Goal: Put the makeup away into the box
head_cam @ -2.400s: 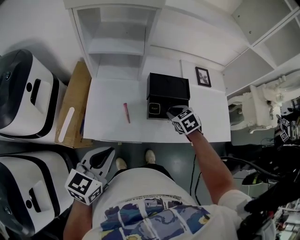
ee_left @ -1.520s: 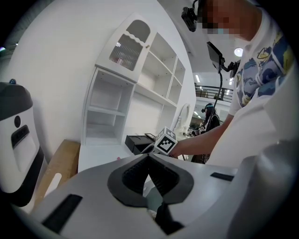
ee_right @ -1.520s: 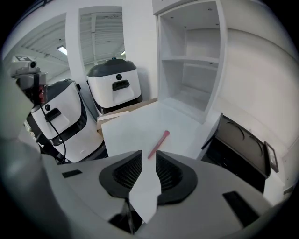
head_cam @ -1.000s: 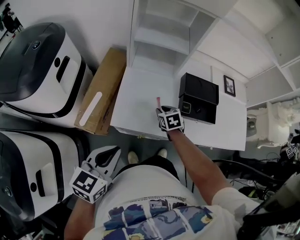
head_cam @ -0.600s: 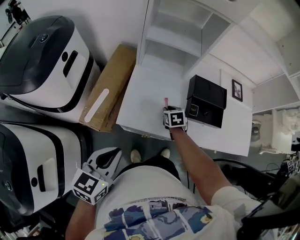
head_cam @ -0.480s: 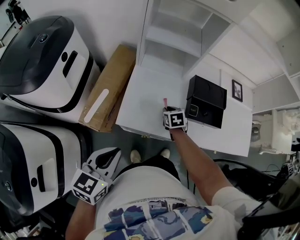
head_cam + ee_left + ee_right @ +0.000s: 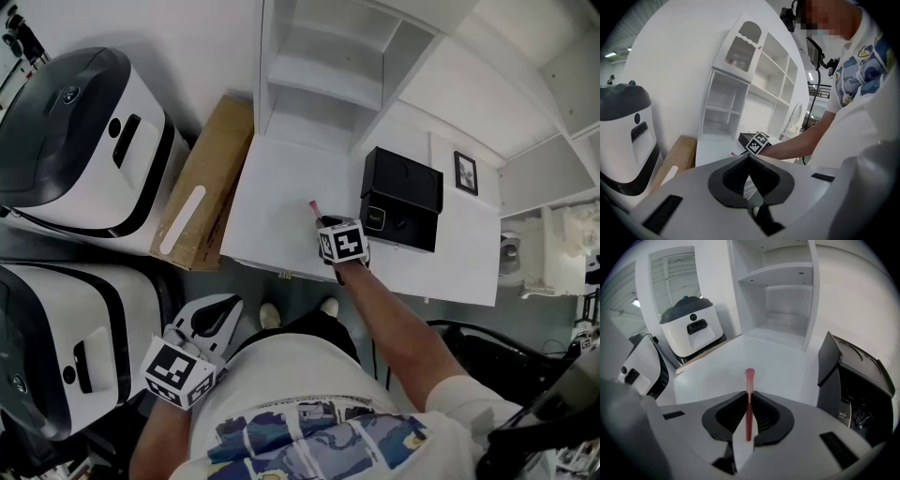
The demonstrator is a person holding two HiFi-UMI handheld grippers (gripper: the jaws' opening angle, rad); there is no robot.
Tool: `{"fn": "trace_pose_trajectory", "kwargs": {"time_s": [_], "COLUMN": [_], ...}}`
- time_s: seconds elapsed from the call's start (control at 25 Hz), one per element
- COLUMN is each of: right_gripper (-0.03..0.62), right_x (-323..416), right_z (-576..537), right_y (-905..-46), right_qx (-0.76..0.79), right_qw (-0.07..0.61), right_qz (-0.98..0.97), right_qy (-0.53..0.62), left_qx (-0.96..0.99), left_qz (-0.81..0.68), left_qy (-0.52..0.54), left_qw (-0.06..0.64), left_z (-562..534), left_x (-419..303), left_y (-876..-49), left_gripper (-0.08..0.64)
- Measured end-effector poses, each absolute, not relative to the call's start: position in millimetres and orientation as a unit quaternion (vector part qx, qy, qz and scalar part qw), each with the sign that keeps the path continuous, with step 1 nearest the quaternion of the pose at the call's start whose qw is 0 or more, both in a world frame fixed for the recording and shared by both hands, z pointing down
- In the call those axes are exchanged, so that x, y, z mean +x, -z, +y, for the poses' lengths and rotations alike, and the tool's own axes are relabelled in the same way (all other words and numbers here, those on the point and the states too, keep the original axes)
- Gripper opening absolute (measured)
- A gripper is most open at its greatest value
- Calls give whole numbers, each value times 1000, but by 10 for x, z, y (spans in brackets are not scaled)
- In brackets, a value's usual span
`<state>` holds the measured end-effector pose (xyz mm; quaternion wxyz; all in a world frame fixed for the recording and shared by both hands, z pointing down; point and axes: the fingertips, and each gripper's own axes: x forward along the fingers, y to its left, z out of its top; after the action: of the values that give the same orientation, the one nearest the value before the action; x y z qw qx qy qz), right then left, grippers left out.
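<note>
A slim pink makeup stick (image 7: 312,206) lies on the white table (image 7: 281,187), left of the open black box (image 7: 401,197). My right gripper (image 7: 323,220) reaches down over the stick's near end. In the right gripper view the stick (image 7: 749,380) runs straight between the jaws of the right gripper (image 7: 749,394), which are closing and touch it at their tips. The box (image 7: 853,380) stands open to the right with its lid up. My left gripper (image 7: 220,302) hangs low beside the person's body, away from the table. In its own view the left gripper (image 7: 749,155) is shut and empty.
A brown cardboard box (image 7: 202,192) leans at the table's left edge. Two large white-and-black machines (image 7: 80,141) (image 7: 56,347) stand further left. A white shelf unit (image 7: 319,56) rises behind the table. A small framed picture (image 7: 465,173) sits behind the black box.
My right gripper has gone from the black box leftward to the pink stick and stays over it. The left gripper has not moved.
</note>
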<state>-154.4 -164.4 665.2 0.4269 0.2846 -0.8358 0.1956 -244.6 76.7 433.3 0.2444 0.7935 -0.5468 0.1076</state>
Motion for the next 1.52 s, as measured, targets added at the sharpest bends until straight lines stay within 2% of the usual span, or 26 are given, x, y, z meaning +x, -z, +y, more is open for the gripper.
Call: {"fn": "trace_pose_trajectory", "kwargs": {"time_s": [0.32,0.64,1.08,1.52], "right_gripper": [61,61,61,61], "right_x": [-1425,-697,576,1065], "right_z": [-1591,-1840,-2276,-2629], "right_y": [-6176,-5831,-5945,-6221], "right_qx": [266,314,390,405], "right_qw": [374,353,382,439], "right_qz": [-862,-855,-808,-770], "right_qy": [-215,-215,-222,-225], "left_qx": [821,855,874,862], "left_qz": [-510,-458,-425,-442], "left_qy": [-113,-112,-111,-114], "left_qw": [230,216,210,218], "left_z": [527,218,-84,-251], "left_x": [-2138,-1661,-1148,-1074], "left_y": [-4278,-4224,-4162,-4155], "left_gripper": [14,14,14,14]}}
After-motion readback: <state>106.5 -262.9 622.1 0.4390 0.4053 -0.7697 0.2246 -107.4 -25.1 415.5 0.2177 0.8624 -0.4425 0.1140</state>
